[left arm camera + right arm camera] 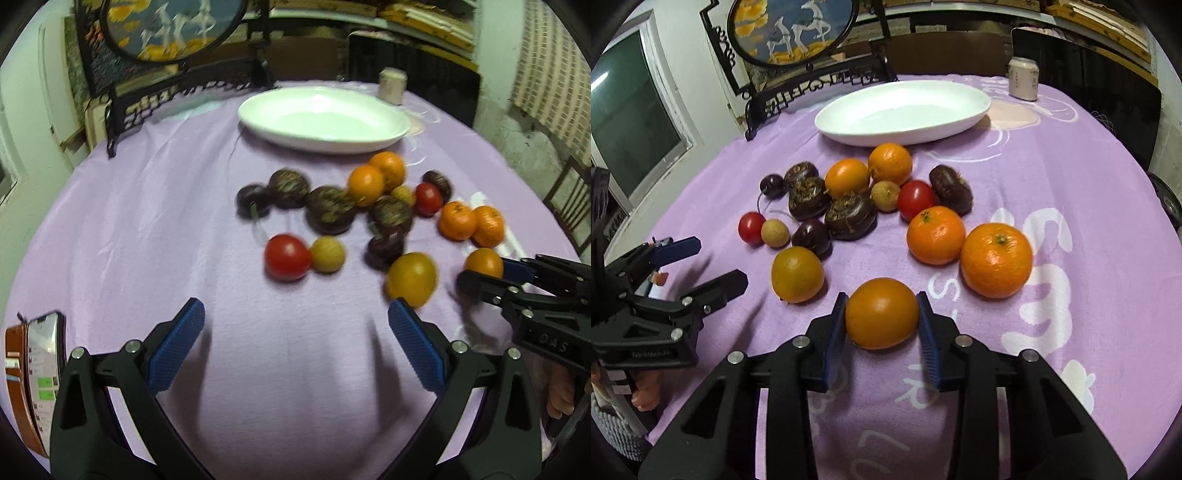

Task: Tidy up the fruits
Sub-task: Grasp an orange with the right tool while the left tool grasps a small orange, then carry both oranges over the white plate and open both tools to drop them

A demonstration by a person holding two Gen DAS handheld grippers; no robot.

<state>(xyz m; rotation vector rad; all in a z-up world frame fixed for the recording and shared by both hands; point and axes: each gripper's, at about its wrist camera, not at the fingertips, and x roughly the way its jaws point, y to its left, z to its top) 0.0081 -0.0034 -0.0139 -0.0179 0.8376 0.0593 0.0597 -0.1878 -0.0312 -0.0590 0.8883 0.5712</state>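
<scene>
Loose fruit lies on the purple tablecloth (1071,177) in front of an empty white oval plate (905,110) (325,118). My right gripper (882,314) is shut on a smooth orange fruit (882,314), one blue pad against each side; in the left wrist view this fruit (484,261) shows at the right gripper (485,273). Two tangerines (995,260) lie just to its right, and a yellow-orange fruit (797,274) (411,278) to its left. My left gripper (295,310) (718,260) is open over bare cloth, holding nothing. A red tomato (287,257) and a longan (327,254) lie ahead of it.
Dark brown fruits (849,218), more orange fruits (890,164) and a second tomato (916,199) cluster mid-table. A pale can (1023,79) stands behind the plate at the right. A framed screen (794,29) stands at the far left edge. A phone in a case (40,376) lies near left.
</scene>
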